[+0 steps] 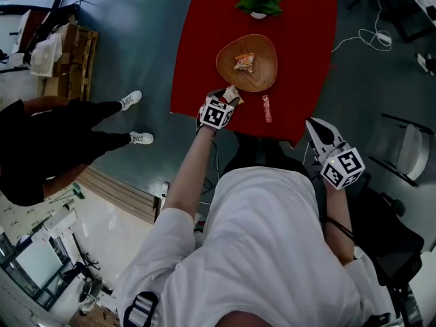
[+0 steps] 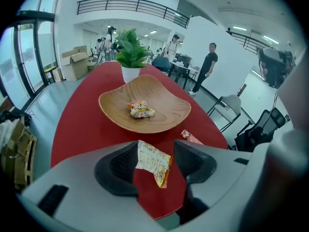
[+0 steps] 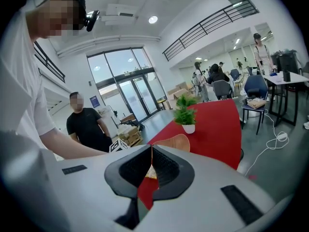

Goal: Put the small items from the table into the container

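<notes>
The left tool (image 2: 155,170) stood released, its jaws wide apart on either side of a yellow-and-white wrapper (image 2: 151,158) that lay on the red counter (image 1: 306,46) near its near edge. The tool was tipped downward so that the pads could close on the wrapper from both sides, and it looked set for that pickup; no pad pressed on it yet. Just beyond, toward the far side, sat the wooden bowl (image 1: 264,75), the likely container, with one crumpled snack (image 2: 140,109) already resting in its hollow. A red stick packet (image 1: 267,108) lay to the right of the wrapper, just beside the bowl's near rim, presumably left for later. The right tool (image 1: 313,125) was clenched on nothing and held off the counter's near right edge, probably parked clear so as not to crowd the left arm's reach.
</notes>
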Demonstrator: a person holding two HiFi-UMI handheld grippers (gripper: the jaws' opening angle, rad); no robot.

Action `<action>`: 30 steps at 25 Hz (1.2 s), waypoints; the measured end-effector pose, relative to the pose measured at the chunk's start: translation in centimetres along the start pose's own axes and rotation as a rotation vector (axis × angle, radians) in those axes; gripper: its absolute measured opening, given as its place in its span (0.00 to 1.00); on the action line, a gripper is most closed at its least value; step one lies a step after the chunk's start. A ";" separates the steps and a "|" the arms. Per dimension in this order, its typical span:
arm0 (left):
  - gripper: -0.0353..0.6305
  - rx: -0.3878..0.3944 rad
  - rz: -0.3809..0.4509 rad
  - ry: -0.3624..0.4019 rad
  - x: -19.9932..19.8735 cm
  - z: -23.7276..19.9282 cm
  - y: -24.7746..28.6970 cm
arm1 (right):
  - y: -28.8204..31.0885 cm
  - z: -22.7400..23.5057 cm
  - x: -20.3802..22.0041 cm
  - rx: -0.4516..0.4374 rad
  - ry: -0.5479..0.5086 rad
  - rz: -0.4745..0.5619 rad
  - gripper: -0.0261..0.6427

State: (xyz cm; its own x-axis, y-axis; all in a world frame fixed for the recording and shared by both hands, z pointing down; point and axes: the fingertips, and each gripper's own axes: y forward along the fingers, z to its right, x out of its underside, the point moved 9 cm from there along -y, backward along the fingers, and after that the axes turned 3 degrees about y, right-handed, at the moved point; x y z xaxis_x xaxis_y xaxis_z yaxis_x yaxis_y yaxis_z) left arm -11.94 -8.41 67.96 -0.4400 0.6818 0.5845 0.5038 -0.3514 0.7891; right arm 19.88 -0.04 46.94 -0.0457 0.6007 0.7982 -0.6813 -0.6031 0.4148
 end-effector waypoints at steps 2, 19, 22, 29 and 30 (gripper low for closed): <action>0.39 -0.003 -0.035 -0.012 0.8 -0.4 0.9 | 0.1 0.0 0.1 0.003 0.000 -0.010 0.06; 0.37 0.012 -0.136 -0.016 3.8 -2.9 4.0 | 0.8 0.0 1.1 0.024 0.022 -0.069 0.06; 0.27 0.032 -0.135 -0.012 3.5 -2.4 3.4 | 1.0 0.2 1.0 0.025 0.022 -0.067 0.06; 0.23 0.055 -0.117 0.000 3.4 -0.9 2.6 | 1.4 0.0 0.5 0.014 0.010 -0.056 0.06; 0.23 0.054 -0.112 0.000 3.3 -0.8 2.5 | 1.4 0.0 0.5 0.014 0.010 -0.055 0.06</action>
State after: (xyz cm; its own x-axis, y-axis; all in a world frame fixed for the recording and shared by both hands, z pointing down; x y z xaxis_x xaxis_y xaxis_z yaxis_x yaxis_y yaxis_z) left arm -12.72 -7.51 72.01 -0.4958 0.7149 0.4930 0.4907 -0.2377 0.8383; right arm 18.89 -0.61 47.94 -0.0159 0.6382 0.7697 -0.6724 -0.5766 0.4642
